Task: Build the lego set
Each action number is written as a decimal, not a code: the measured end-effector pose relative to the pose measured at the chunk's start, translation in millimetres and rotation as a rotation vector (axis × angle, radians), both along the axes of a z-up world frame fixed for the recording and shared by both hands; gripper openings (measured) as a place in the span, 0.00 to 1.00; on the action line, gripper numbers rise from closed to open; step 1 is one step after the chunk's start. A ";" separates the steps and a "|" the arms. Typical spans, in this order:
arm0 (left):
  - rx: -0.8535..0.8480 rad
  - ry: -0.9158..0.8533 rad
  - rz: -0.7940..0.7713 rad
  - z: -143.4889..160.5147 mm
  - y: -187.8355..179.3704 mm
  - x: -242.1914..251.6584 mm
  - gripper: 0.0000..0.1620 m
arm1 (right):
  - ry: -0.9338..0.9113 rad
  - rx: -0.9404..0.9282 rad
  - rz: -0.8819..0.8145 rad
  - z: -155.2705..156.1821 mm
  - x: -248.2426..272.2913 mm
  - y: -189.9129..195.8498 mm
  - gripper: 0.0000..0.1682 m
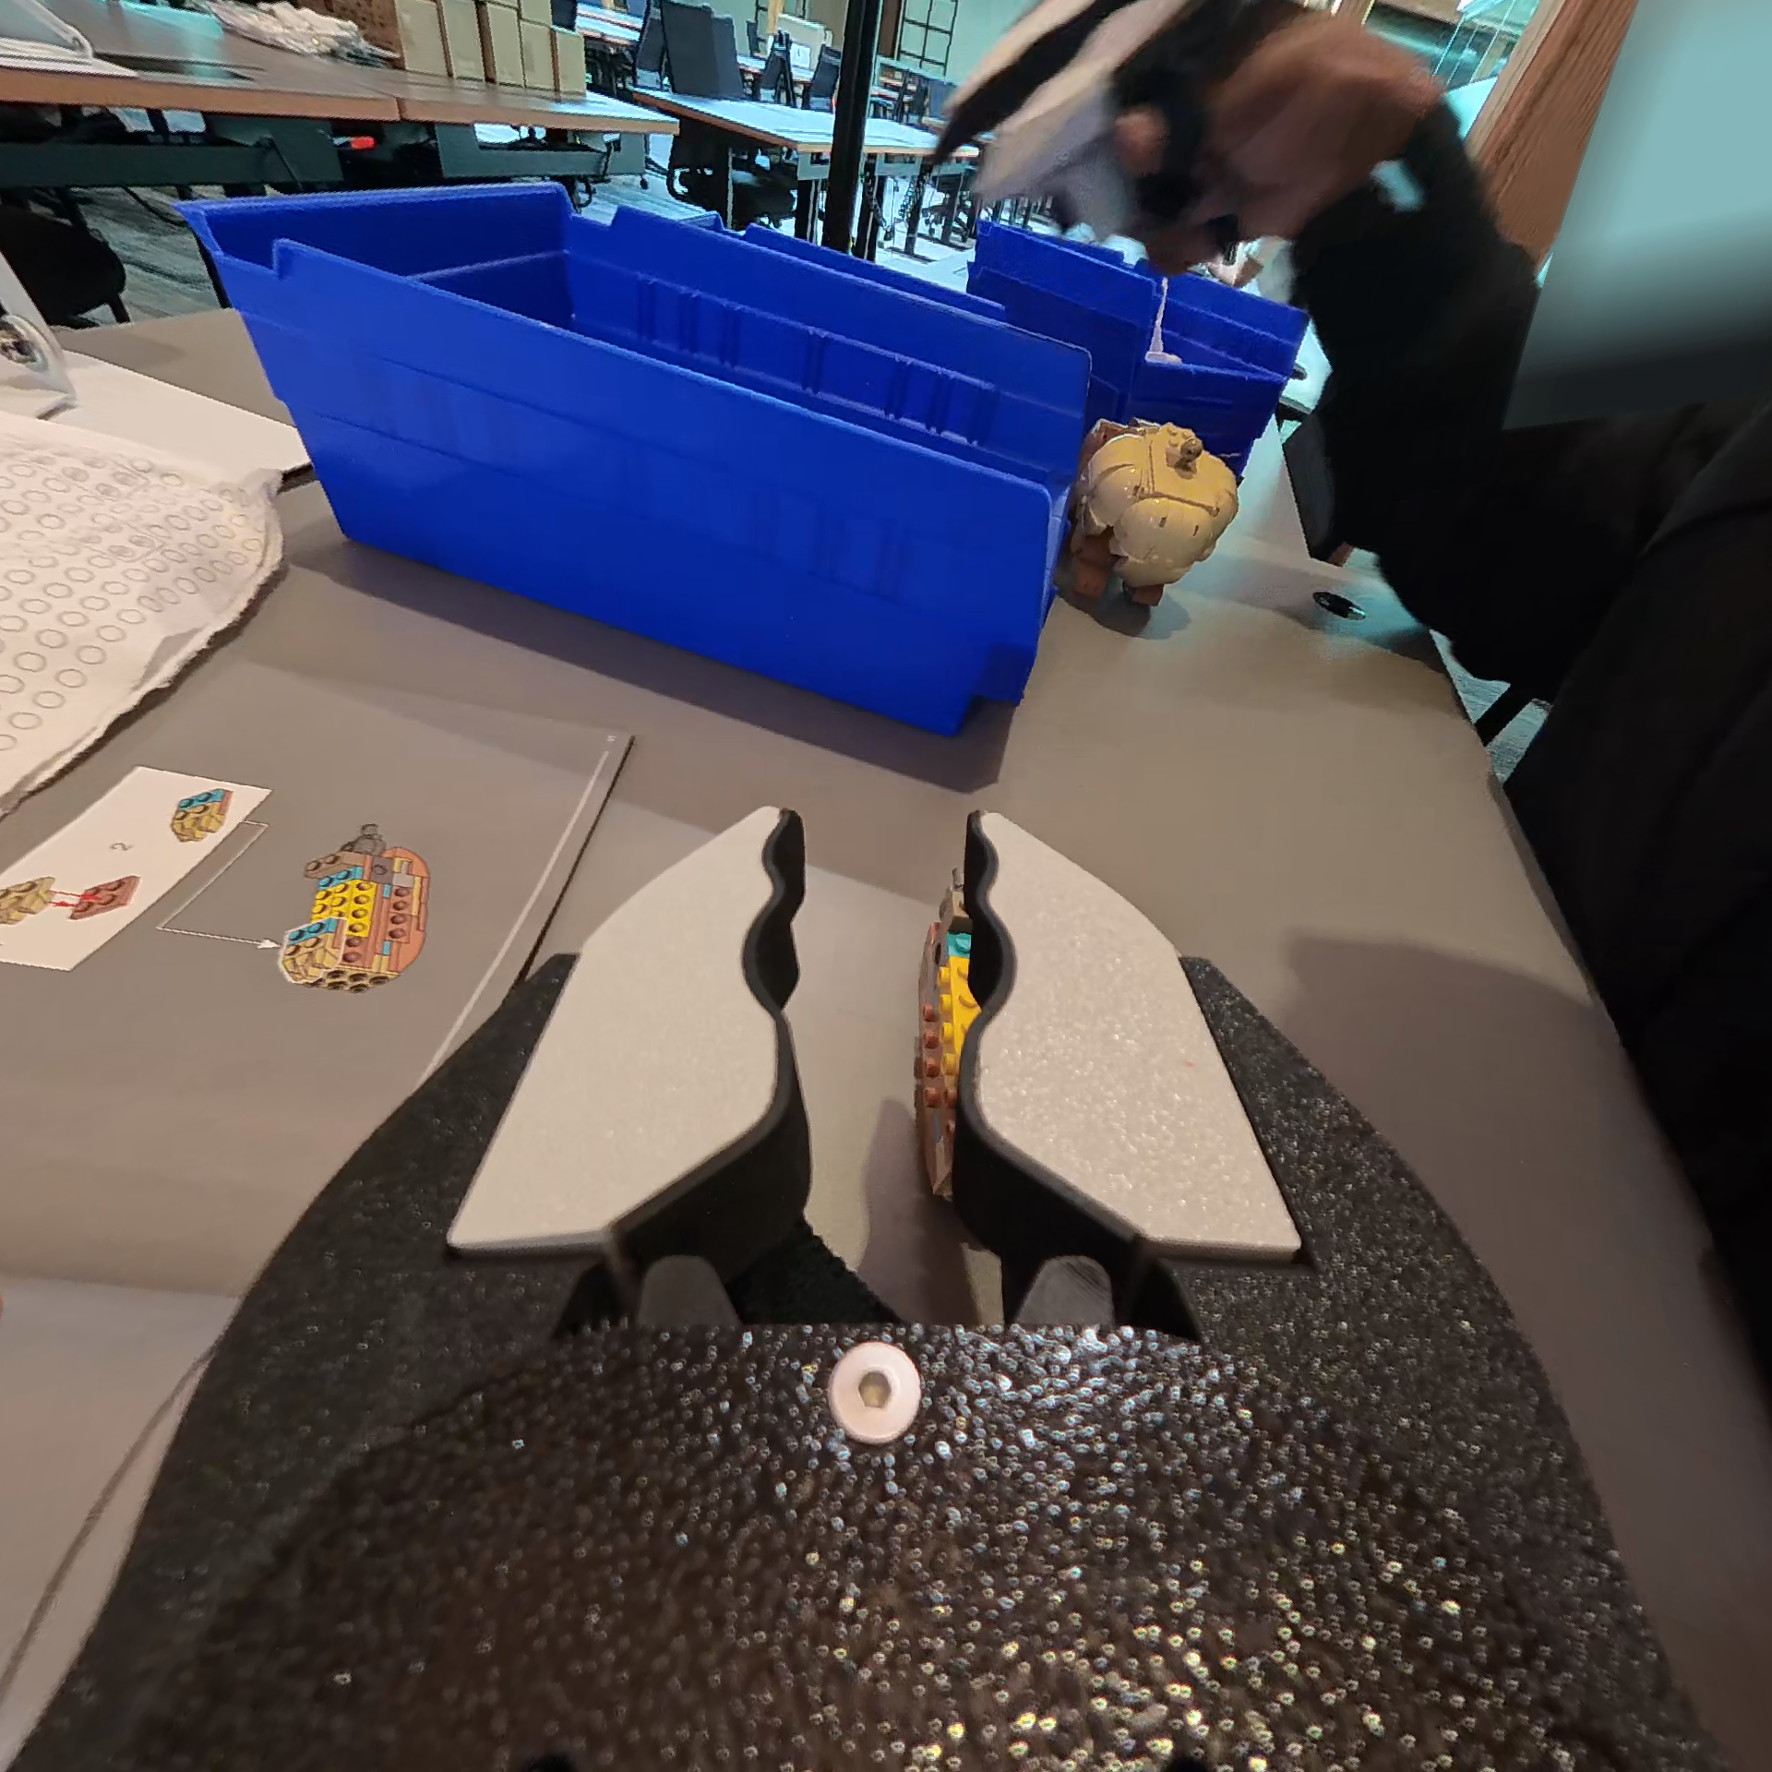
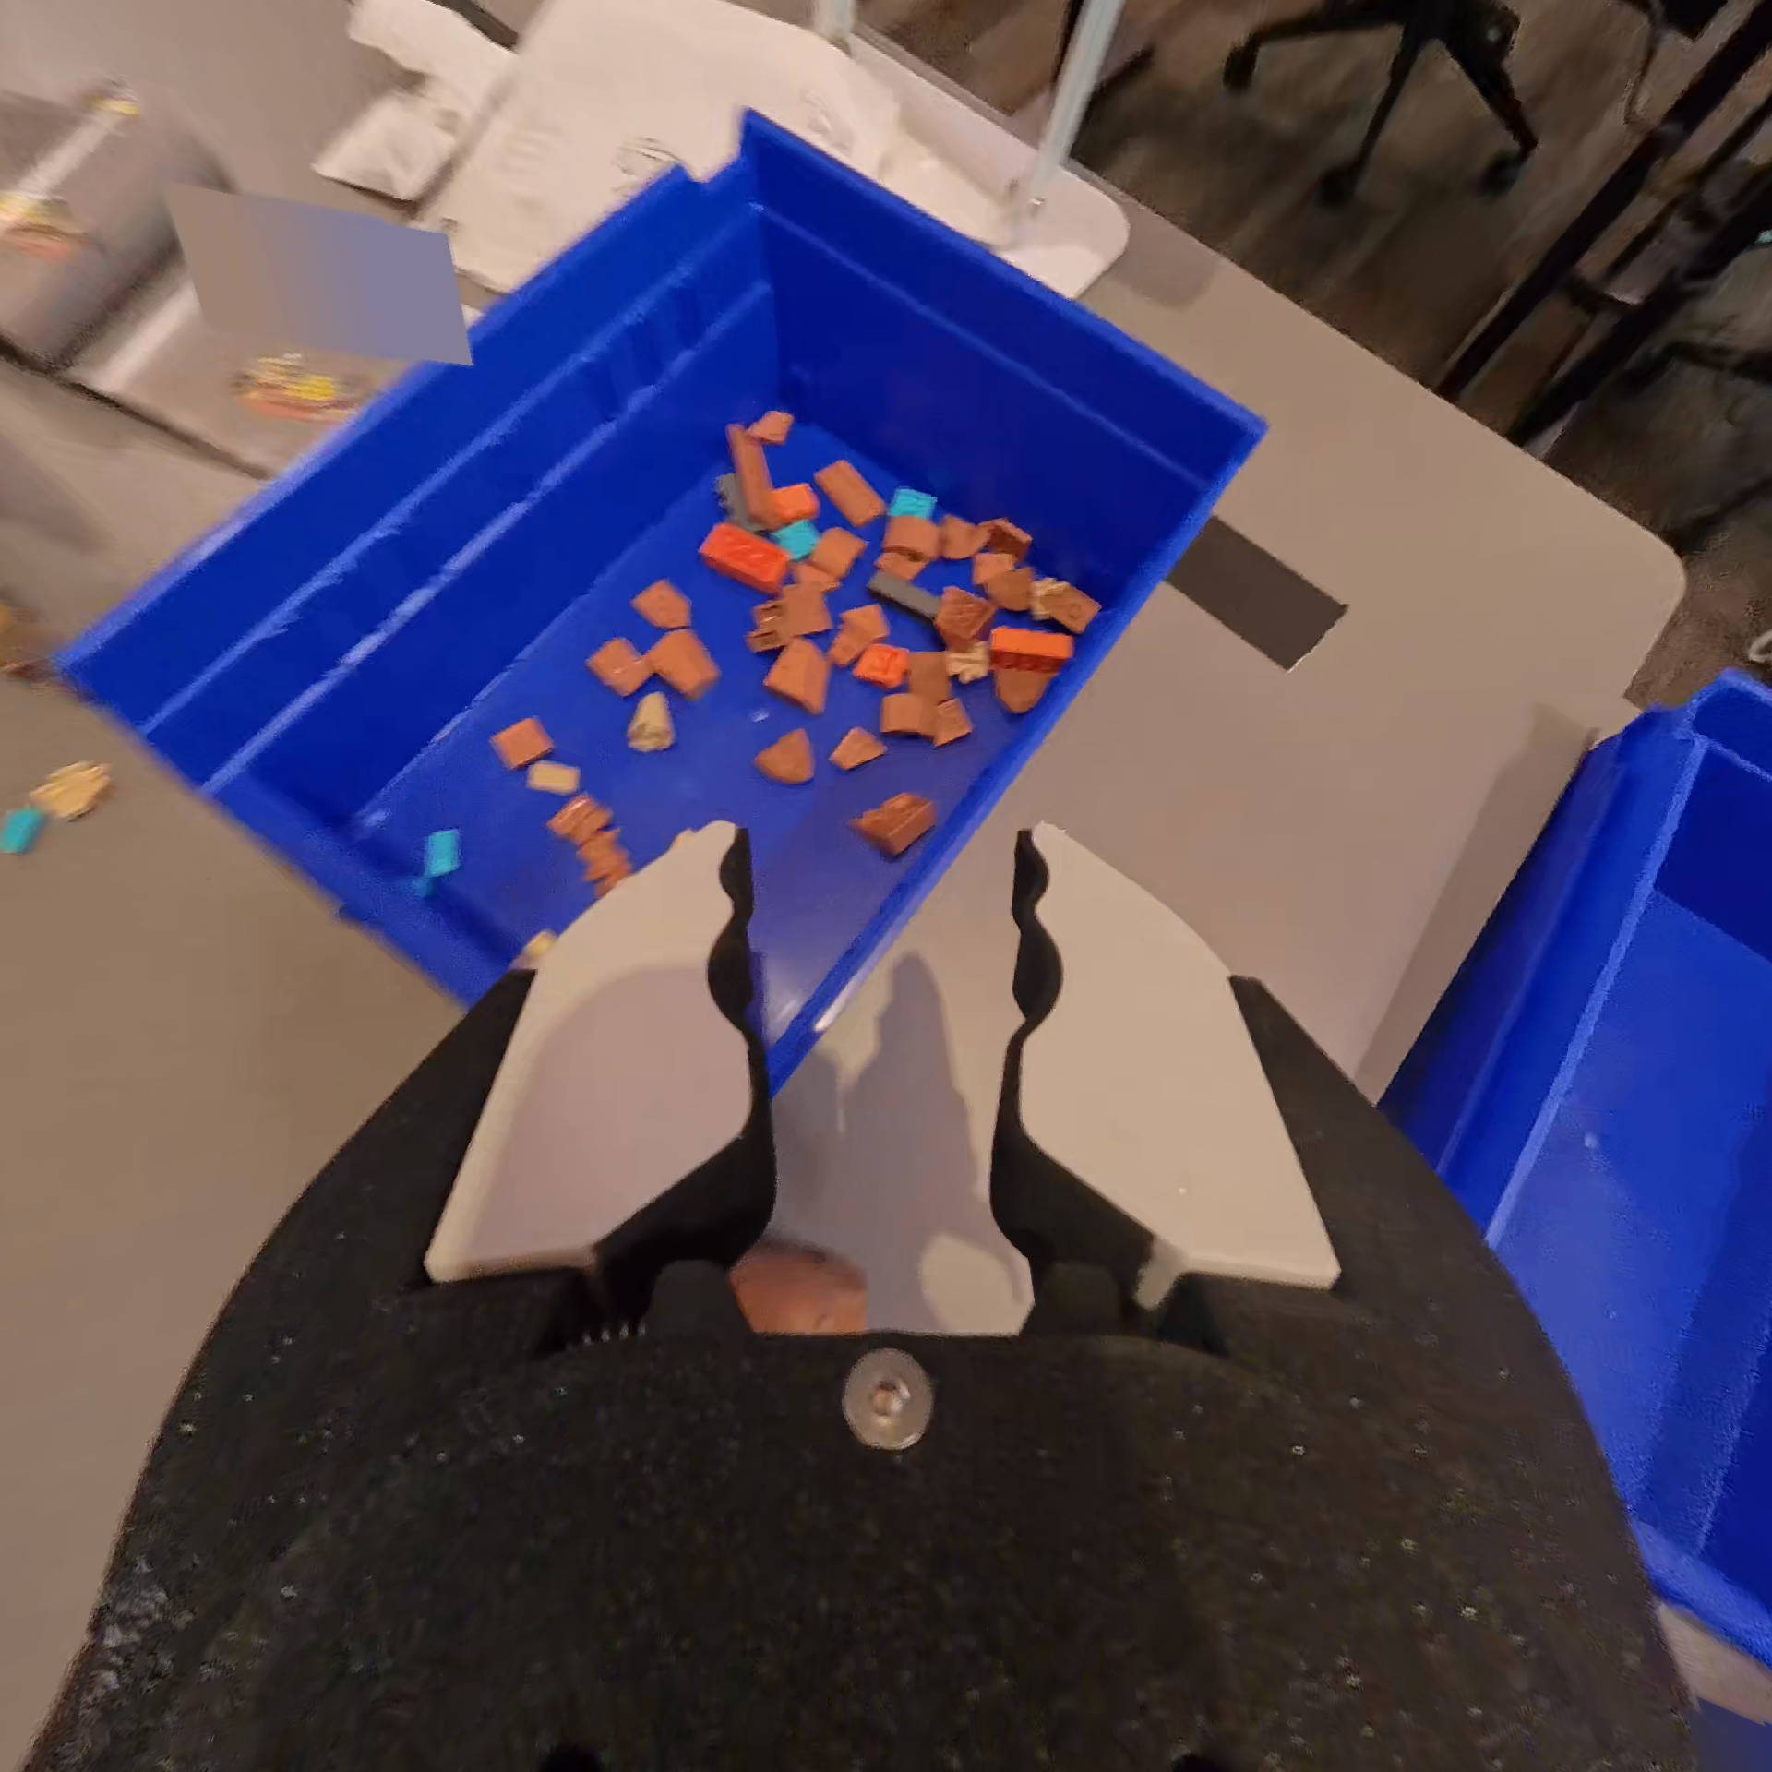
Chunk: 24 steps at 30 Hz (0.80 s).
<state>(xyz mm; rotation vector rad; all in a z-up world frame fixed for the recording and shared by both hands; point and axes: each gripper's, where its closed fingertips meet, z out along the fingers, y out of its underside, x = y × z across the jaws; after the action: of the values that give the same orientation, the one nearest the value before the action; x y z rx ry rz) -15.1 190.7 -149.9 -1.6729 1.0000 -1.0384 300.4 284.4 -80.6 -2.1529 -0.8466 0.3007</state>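
Note:
In the left wrist view my left gripper (image 1: 880, 829) is open, low over the grey table (image 1: 1199, 863). A small partly built lego model (image 1: 944, 1036) in brown, yellow and teal stands on edge against the inner side of the right finger; the left finger is clear of it. The right gripper (image 1: 1045, 115) shows blurred at the upper right, held by a hand in a black sleeve. In the right wrist view my right gripper (image 2: 882, 844) is open and empty above the near corner of a blue bin (image 2: 1007, 316) with several loose brown, orange and teal pieces (image 2: 844, 614).
An instruction sheet (image 1: 364, 911) lies left of the left gripper, with a white paper bag (image 1: 96, 594) beyond it. Blue bins (image 1: 671, 499) stand ahead, with a finished tan lego model (image 1: 1151, 508) beside them. A second blue bin (image 2: 1630, 1055) stands right; loose pieces (image 2: 67, 791) lie left.

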 end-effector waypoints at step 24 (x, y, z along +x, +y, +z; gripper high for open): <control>0.014 0.021 0.003 -2.0 -1.5 2.8 0.19 | -0.207 -0.007 0.139 -46.4 -51.1 -130.8 0.32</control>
<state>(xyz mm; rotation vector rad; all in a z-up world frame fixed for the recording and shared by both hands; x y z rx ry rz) -12.3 189.2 -151.9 -1.6772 1.0158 -1.0116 249.3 153.6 -127.0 -2.1613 -1.1167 0.1514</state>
